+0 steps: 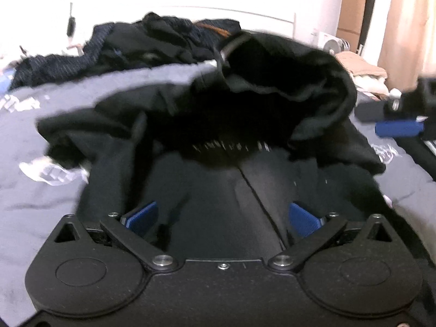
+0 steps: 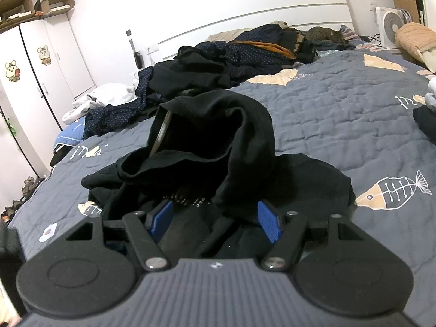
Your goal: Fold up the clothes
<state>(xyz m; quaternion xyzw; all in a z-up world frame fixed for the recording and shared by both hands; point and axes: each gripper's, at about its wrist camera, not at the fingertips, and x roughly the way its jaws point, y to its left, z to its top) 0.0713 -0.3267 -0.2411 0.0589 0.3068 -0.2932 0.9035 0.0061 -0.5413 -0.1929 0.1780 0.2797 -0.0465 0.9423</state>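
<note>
Black crumpled cotton garment (image 2: 218,147) lay heaped directly ahead of our 2 wide, empty grippers, left gripper (image 1: 222,219) and right gripper (image 2: 215,220), near the quilted bed's (image 2: 340,125) front edge.

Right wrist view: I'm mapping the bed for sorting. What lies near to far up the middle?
Right gripper → crumpled black garment → pile of dark navy clothes → white headboard.

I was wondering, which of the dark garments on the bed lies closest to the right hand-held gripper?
The plain black garment bunched up directly in front of the right hand-held gripper. The other dark clothes, some navy and dotted, are heaped farther back toward the headboard.
</note>
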